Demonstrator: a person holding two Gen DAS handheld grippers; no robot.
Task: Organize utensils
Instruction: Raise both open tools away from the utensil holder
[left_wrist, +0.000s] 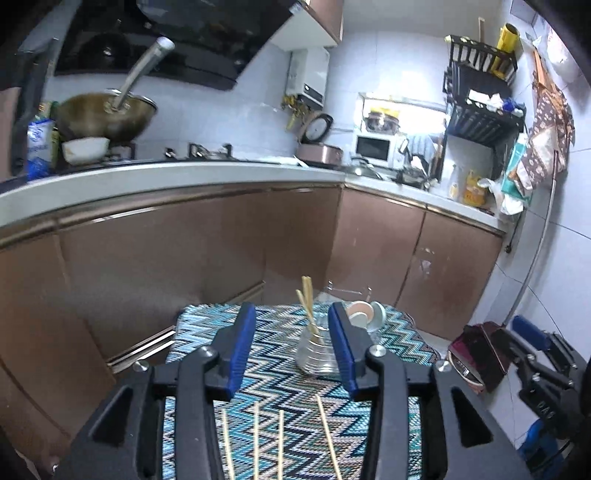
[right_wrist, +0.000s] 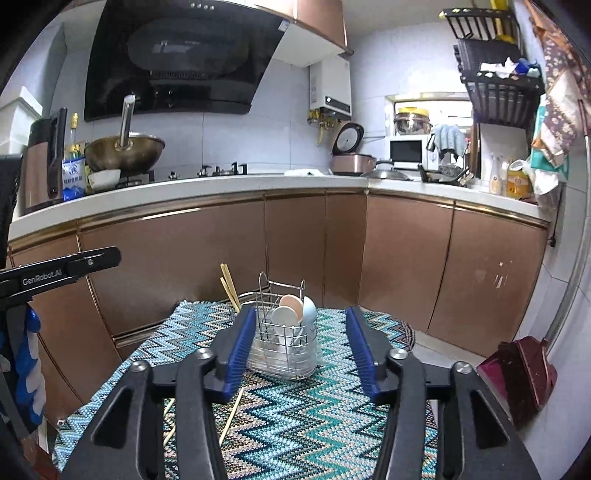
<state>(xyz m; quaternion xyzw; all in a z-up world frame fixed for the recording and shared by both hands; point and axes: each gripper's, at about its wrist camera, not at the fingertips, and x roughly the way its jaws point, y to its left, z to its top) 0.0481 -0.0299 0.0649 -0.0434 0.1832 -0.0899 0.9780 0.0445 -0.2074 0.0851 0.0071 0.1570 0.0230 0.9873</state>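
A wire utensil holder with a clear base (right_wrist: 284, 343) stands on a zigzag-patterned mat (right_wrist: 314, 417). It holds several spoons (right_wrist: 295, 312) and a few wooden chopsticks (right_wrist: 229, 286). In the left wrist view the holder's clear base (left_wrist: 316, 352) and its upright chopsticks (left_wrist: 307, 299) sit between my fingers, farther off. Several loose chopsticks (left_wrist: 255, 443) lie on the mat (left_wrist: 280, 373) just below my left gripper (left_wrist: 291, 345), which is open and empty. My right gripper (right_wrist: 301, 350) is open and empty, facing the holder. Two loose chopsticks (right_wrist: 231, 415) show under its left finger.
Brown kitchen cabinets (right_wrist: 295, 240) and a white counter (right_wrist: 221, 184) stand behind the mat. A wok (right_wrist: 123, 149) sits on the stove at left. A dark red bin (right_wrist: 521, 373) stands on the floor at right. The right gripper's body (left_wrist: 543, 365) shows at the left view's right edge.
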